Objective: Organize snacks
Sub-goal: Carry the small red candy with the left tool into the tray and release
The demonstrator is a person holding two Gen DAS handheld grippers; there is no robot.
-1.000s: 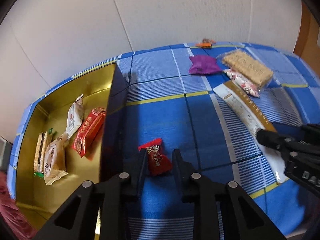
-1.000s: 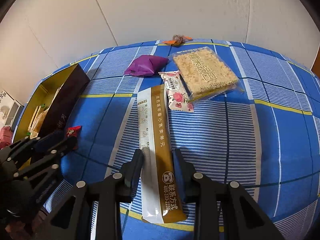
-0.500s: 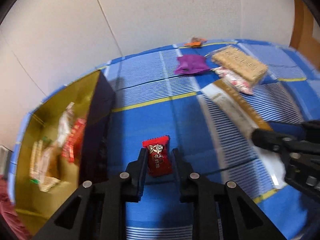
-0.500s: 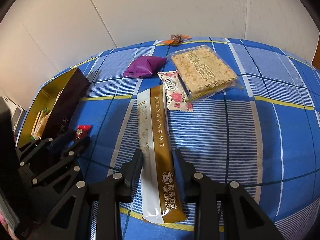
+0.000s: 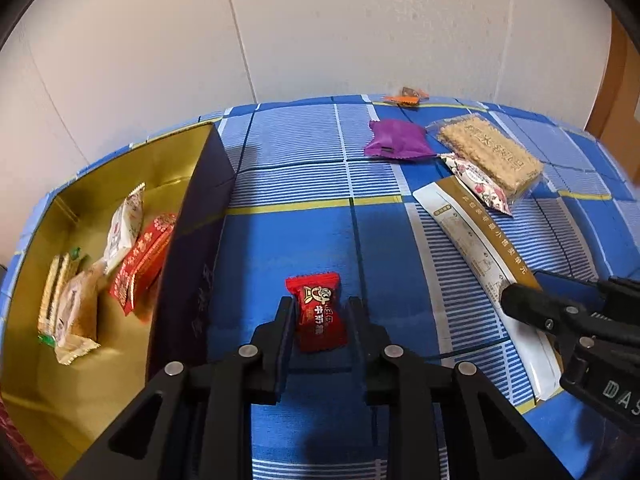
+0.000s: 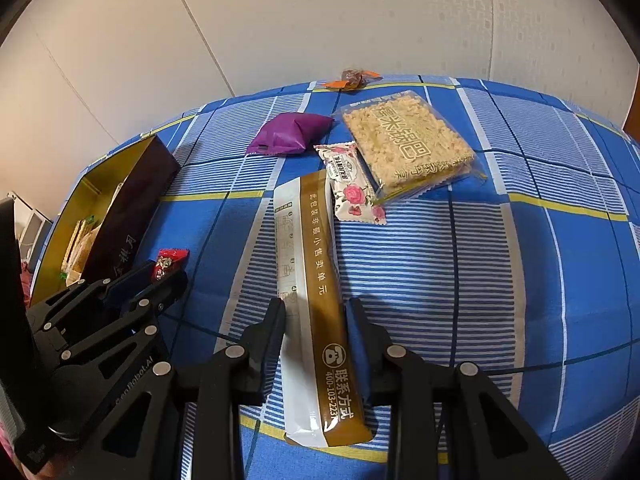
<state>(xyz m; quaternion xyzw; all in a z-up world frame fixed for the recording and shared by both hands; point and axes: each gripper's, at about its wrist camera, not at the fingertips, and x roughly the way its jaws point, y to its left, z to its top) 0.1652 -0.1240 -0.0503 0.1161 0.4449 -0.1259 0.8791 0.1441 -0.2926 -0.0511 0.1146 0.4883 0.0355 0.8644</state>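
Now raised clear of the blue cloth (image 5: 400, 264) between left gripper (image 5: 319, 322) fingers pinching it, red candy (image 5: 319, 312), ready for gold box (image 5: 120, 392) leftward; right gripper (image 6: 316, 320) spread astride long packet (image 6: 312, 280).

The left gripper (image 5: 320, 316) is held low and level, its 2 fingers clamped on a candy. The right gripper (image 6: 316, 316) is held low, fingers parted.

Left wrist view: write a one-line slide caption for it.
Left claw closed on a small red wrapped candy beside the open gold-lined snack box on the blue plaid cloth.
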